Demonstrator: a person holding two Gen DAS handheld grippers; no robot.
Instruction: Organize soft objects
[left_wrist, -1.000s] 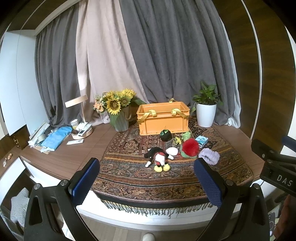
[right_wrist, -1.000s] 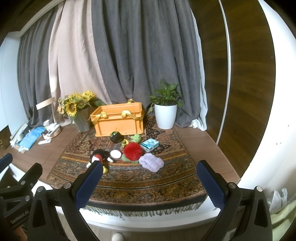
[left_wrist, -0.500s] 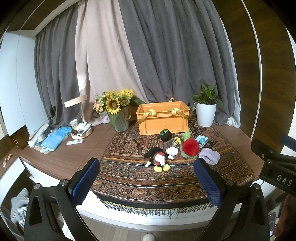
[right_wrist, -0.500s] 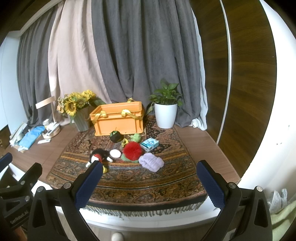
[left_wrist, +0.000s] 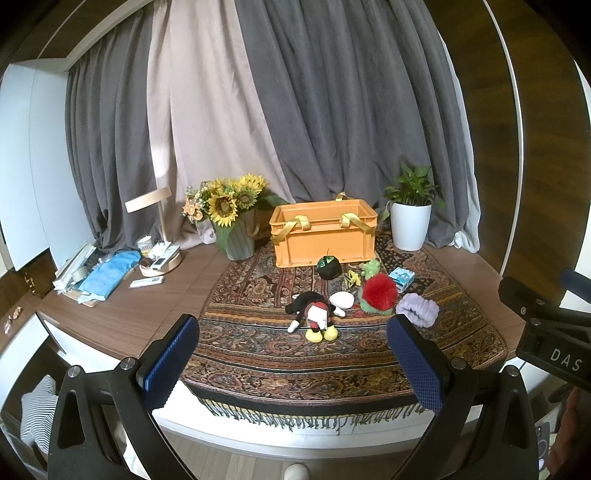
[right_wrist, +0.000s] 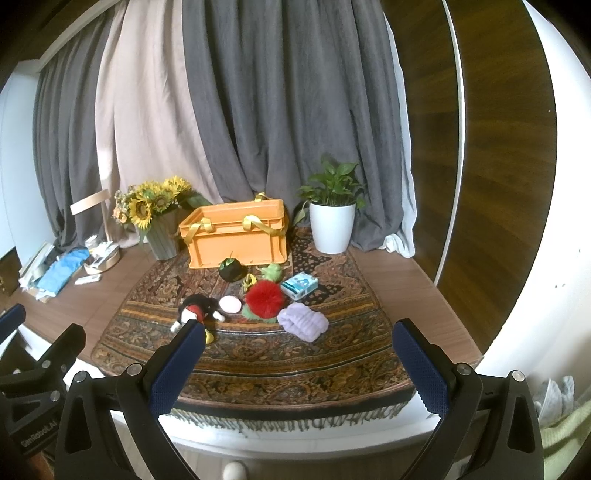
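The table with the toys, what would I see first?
Probably the bright orange plastic crate with yellow straps, at the back of the patterned rug. Next, the fluffy red pompom toy among small soft toys in front of it, and the yellow sunflower bouquet left of the crate.

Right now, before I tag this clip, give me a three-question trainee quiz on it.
1. True or false: the left gripper and right gripper are both open and empty.
2. Which lies nearest the rug's front fringe: A the fluffy red pompom, B the lilac knitted band, C the dark round plush?
3. Fill in: the orange plastic crate stands between the sunflower vase and the ____ plant pot.

Key: 1 true; 2 B; 3 white.
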